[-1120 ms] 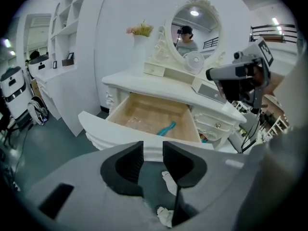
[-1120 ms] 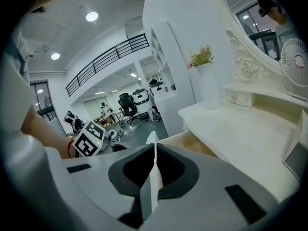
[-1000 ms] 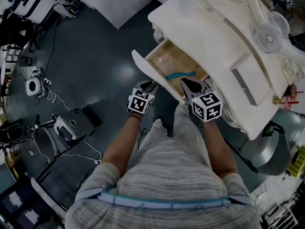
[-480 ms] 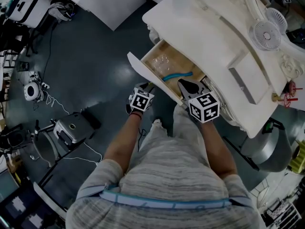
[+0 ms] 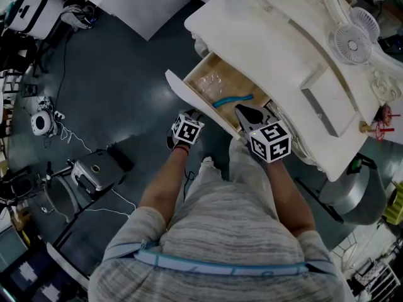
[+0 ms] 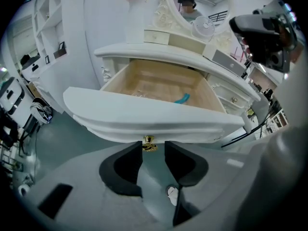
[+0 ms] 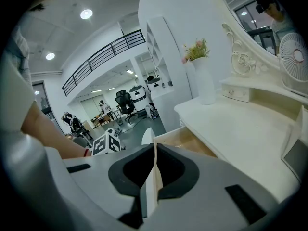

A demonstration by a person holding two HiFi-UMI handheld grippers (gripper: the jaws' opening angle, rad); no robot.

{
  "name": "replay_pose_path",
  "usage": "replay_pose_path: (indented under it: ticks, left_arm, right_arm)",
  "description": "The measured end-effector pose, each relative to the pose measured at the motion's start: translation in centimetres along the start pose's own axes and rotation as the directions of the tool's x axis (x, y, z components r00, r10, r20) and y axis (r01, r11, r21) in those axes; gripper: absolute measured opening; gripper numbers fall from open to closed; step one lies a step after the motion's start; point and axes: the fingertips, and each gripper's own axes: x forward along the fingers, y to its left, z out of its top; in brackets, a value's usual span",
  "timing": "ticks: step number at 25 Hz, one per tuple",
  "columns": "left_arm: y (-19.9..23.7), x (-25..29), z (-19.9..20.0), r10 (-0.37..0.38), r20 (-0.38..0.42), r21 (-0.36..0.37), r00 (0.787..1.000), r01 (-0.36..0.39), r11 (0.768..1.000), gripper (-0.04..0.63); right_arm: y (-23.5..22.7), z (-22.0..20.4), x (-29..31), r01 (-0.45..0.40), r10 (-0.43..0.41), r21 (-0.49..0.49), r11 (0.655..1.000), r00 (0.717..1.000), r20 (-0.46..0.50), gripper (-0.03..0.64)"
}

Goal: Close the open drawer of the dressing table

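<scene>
**Setting.** A dark grey-blue floor [image 5: 126, 74] is running under everything. Loose gear and cables [image 5: 69, 131] are lying along its left side in the head view. White walls and one white shelf unit [image 7: 159, 57] are standing beyond, and an open office area is showing far behind them.

**Grippers, two.**
- The left gripper [image 6: 153, 146] is pointing steeply down at the drawer front. Its jaws are standing wide apart and gripping nothing. The knob is sitting just at the gap between the tips, and the pads are not pressing on it.
- The right gripper [image 7: 154, 146] is resting at the drawer's right side. Its jaws are pressing together on the thin top edge of the side wall, which is running straight between the pads.

**Drawer [image 6: 144, 117], one.**
- It is standing pulled well out from under the tabletop's front edge, between the two grippers and the table body.
- The front is a long white panel, curving outward, with a moulded lip.
- One small gold knob [image 6: 149, 143] is sticking out at the middle of the front.
- The inside is pale bare wood. It is holding one teal curved item [image 6: 183, 98] near the right wall and one clear plastic wrapper [image 5: 220, 80] further in.

**Dressing table [image 5: 271, 36], one.**
- It is white, with carved trim and a broad smooth top overhanging the drawer.
- The top is carrying one white vase [image 7: 206, 83] of flowers at the far end and one small round fan [image 5: 352, 43].
- One mirror [image 7: 250, 13] in a carved white frame is rising along the back.
</scene>
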Motion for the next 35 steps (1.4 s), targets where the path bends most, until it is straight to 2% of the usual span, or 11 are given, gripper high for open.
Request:
replay_pose_path:
  ticks: [6, 13, 26, 35]
  left_arm:
    - [1.1, 0.7, -0.5, 0.032, -0.036, 0.016, 0.999, -0.031, 0.999, 0.129]
    - [0.9, 1.2, -1.0, 0.012, -0.077, -0.002, 0.997, -0.012, 1.0, 0.129]
    - [1.0, 1.2, -0.7, 0.002, -0.091, 0.015, 0.996, -0.001, 1.0, 0.129]
    - [0.8, 1.9, 0.9, -0.008, -0.084, 0.03, 0.996, 0.011, 1.0, 0.129]
  right_arm:
    - [-0.2, -0.1, -0.2, 0.006, -0.006, 0.006, 1.0, 1.0, -0.004, 0.012]
    - [-1.2, -0.7, -0.7, 0.032, -0.032, 0.04, 0.999, 0.999, 0.004, 0.012]
    - [-1.8, -1.1, -1.2, 0.047, -0.048, 0.06, 0.997, 0.999, 0.001, 0.012]
    - [-2.5, -1.0, -1.3, 0.055, -0.055, 0.068, 0.996, 0.998, 0.0, 0.012]
